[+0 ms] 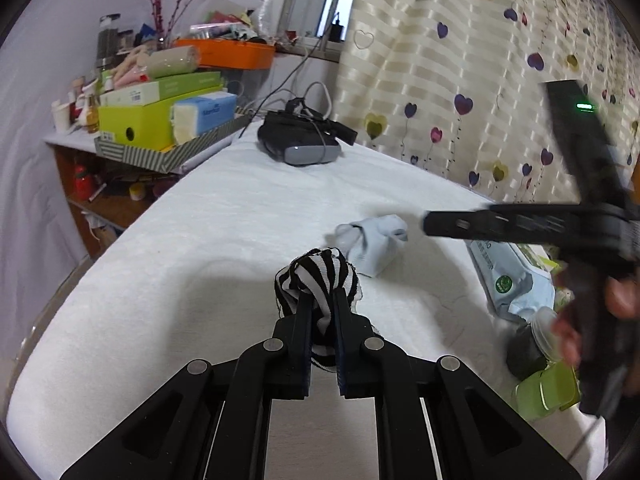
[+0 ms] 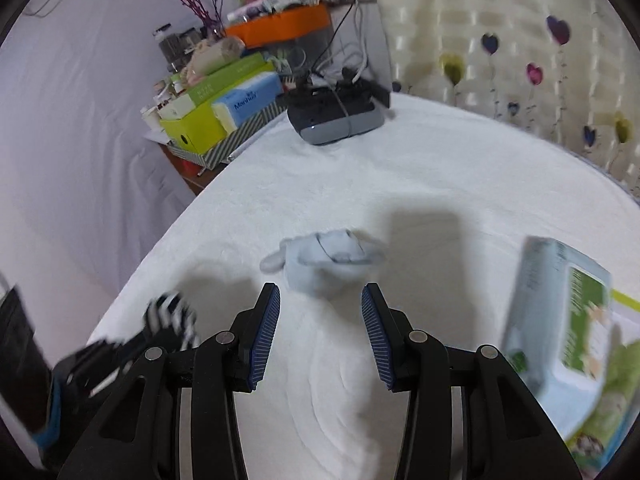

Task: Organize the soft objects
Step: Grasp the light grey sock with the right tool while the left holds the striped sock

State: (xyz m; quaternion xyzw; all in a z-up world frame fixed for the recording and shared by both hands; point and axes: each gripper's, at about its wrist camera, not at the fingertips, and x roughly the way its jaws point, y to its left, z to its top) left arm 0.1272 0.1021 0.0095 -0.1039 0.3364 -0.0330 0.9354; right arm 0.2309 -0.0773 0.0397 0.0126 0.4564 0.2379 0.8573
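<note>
White bedspread [image 2: 440, 184] — left gripper [image 1: 322, 304] pinches upright striped sock [image 1: 320, 276]; right gripper [image 2: 320, 300] fingers spread.

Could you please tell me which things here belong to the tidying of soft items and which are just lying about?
Job: striped sock held in left gripper; pale blue sock ahead of open right gripper.
Lying about: headset, wipes pack, boxes.
</note>
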